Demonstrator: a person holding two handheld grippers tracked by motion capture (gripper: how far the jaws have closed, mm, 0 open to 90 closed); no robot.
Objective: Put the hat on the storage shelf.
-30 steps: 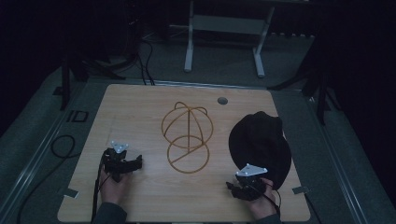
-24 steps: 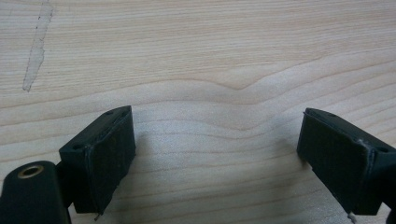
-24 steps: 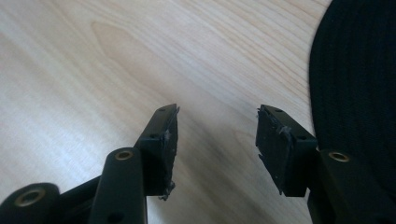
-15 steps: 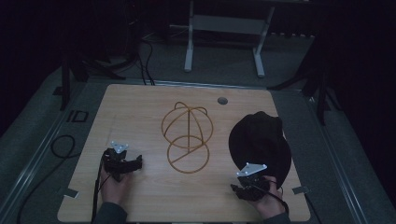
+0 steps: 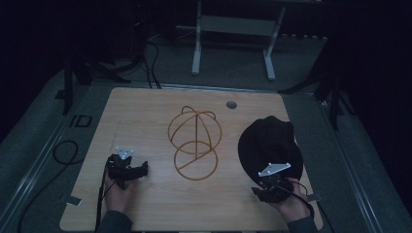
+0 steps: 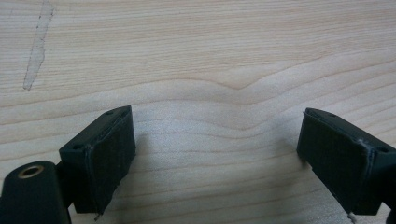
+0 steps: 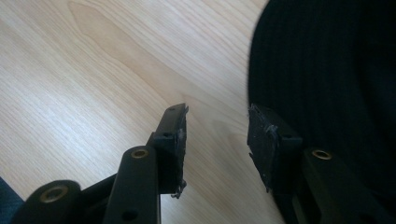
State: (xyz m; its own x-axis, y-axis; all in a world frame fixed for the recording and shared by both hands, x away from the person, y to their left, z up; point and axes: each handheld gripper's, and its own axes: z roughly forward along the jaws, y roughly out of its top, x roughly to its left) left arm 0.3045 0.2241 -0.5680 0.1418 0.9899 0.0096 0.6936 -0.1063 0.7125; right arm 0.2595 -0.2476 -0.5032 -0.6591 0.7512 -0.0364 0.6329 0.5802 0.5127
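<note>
Where pale grained table (image 5: 145, 121) lies, ribbed black hat (image 5: 269, 145) — domed wire stand (image 5: 195, 143).

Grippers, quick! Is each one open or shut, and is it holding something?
Left gripper: open, holding nothing, just bare table between its jaws.
Right gripper: open, holding nothing, right beside the black hat.

Dim room — a light wooden table (image 5: 145, 111) on grey floor (image 5: 43, 145), white metal stand legs (image 5: 233, 43) behind, black cables (image 5: 63, 150).
</note>
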